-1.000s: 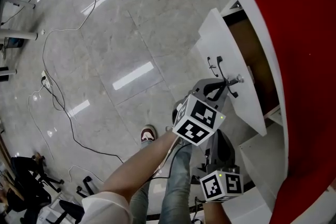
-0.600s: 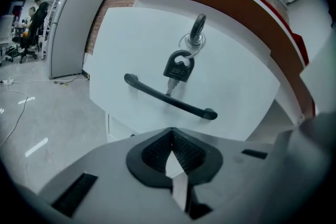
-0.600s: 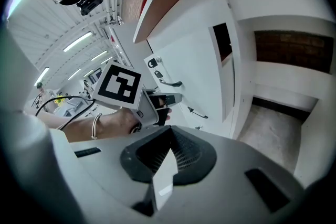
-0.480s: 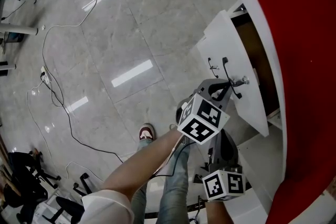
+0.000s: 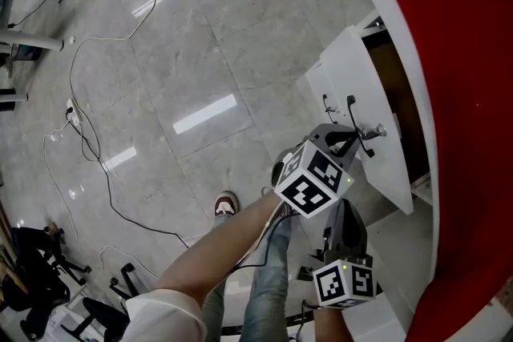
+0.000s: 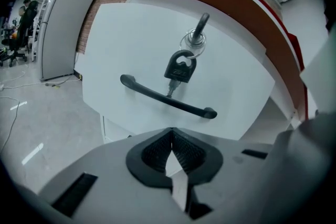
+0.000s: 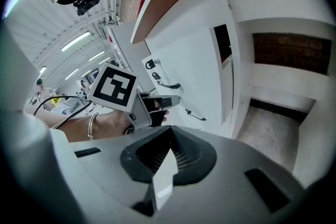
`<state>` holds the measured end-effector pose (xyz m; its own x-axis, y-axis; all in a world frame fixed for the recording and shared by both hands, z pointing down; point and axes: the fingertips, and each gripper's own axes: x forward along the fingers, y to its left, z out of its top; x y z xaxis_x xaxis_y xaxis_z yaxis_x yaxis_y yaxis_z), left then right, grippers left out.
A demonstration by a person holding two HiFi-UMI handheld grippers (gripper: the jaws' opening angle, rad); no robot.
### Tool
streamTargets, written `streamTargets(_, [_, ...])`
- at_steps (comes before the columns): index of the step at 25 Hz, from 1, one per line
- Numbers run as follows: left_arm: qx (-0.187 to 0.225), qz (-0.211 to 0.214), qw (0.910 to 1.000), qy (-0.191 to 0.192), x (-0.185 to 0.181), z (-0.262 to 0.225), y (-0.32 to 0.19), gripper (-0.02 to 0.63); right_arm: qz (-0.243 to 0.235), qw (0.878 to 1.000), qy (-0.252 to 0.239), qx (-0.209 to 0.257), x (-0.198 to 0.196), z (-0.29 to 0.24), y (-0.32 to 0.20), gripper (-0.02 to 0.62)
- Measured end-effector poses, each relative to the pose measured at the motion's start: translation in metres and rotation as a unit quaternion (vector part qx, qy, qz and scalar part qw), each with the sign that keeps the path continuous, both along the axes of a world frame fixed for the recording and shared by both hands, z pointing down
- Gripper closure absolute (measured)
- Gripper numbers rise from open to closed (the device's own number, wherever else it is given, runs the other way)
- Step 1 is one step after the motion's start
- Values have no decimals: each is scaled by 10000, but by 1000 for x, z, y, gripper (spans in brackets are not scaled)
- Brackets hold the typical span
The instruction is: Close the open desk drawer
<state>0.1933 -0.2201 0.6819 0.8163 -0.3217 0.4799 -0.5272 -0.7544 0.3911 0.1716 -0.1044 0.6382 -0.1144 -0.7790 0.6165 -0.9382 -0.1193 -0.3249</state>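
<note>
- left gripper [image 6: 172, 150]: jaws pinched together, nothing in them, near the drawer [image 6: 131, 50], with the handle [image 6: 167, 97] at its 12 o'clock
- right gripper [image 7: 169, 150]: closed too, empty, at 6 o'clock of the left
- drawer sticks out of the desk [image 5: 465, 92], open

pretty bright on my end, even light from overhead. the polished floor [image 5: 240, 28] throws back long white glare streaks in the head view. both gripper views are heavy fisheye with black corners, and the fingers [image 6: 152, 153] up close look soft. strip lights [image 7: 79, 39] glow in the right gripper view.
</note>
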Motion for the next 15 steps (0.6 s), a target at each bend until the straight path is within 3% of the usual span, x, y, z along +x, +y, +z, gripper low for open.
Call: streamTargets(15, [19, 130, 9999, -97, 14, 0, -5, 597, 136, 9999, 29, -18, 7, 3, -1, 597])
